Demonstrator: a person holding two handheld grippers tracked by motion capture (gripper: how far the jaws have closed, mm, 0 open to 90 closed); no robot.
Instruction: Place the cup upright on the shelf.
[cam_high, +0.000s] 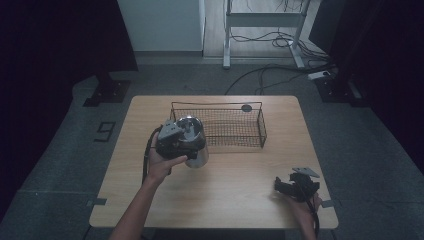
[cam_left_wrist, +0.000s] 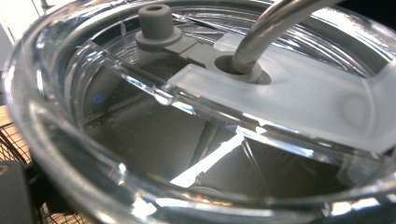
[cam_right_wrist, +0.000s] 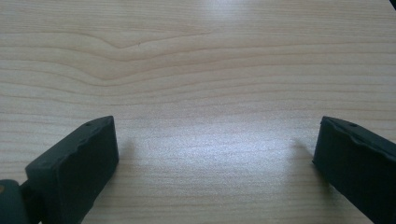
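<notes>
Steel tumbler (cam_high: 195, 142) in left claw (cam_high: 181, 136)

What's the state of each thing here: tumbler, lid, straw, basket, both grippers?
Tumbler: upright, at the left gripper, beside the basket's left end.
Lid: clear, on the tumbler.
Straw: metal, through the lid's hole.
Plug: grey, out of the hole, standing beside it.
Basket: wire, upright on the table; contents unclear.
Left gripper: at the tumbler's top; grip not visible.
Right gripper: open, over bare table.
</notes>
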